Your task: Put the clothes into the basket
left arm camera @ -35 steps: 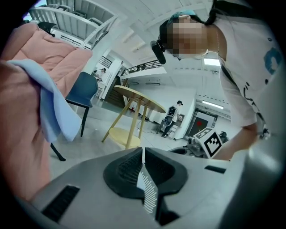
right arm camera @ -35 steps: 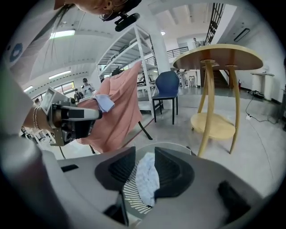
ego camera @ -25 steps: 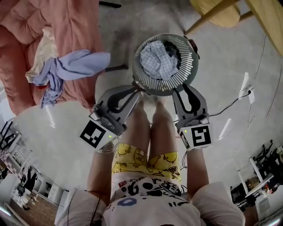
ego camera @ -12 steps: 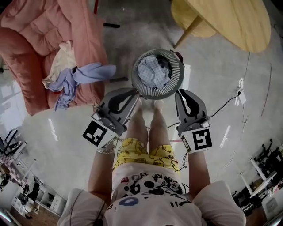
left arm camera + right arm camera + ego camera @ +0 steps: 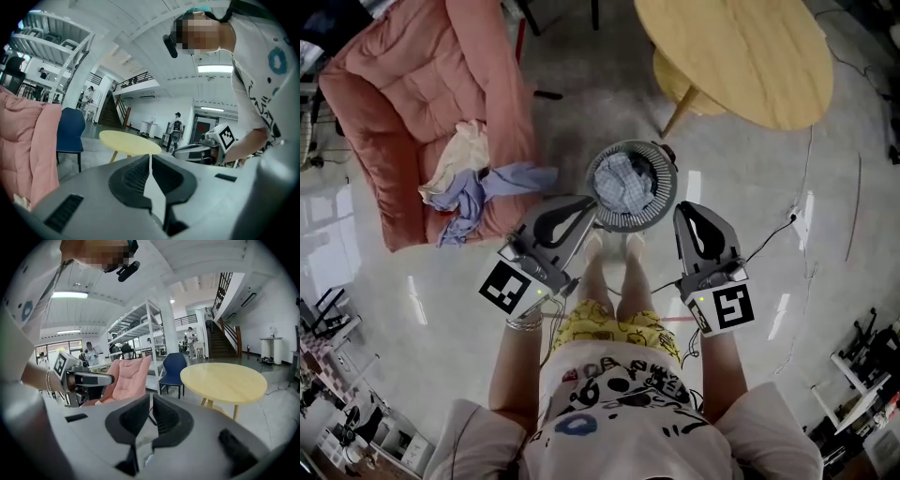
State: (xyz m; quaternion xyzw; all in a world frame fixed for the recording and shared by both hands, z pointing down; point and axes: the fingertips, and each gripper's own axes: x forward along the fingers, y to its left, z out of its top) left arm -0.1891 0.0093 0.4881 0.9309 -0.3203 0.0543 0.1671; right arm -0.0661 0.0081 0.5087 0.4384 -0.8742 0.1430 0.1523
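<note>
two grippers, one basket and three pieces of clothing make up the scene. one checked cloth (image 5: 622,178) lies bundled inside the round slatted basket (image 5: 614,217), which stands on the pale floor just ahead of the person's feet. two more garments, one lavender garment (image 5: 487,186) and one cream garment (image 5: 465,154), lie heaped on the front edge of the single pink armchair (image 5: 403,94). one round yellow table (image 5: 741,56) stands beyond the basket, and one blue chair (image 5: 172,367) shows behind it in the right gripper view.

the left gripper (image 5: 587,202) has its jaws drawn together to a thin slit with nothing between them. the right gripper (image 5: 686,208) has just been closing its jaws; they now stand almost together and hold nothing.

in the head view the basket sits between the two grippers' tips, its near rim flanked by one tip at each side. the lavender and cream garments lie off to the left of the left gripper, apart from it and from the basket, with the lavender one's trailing end nearest the basket.
</note>
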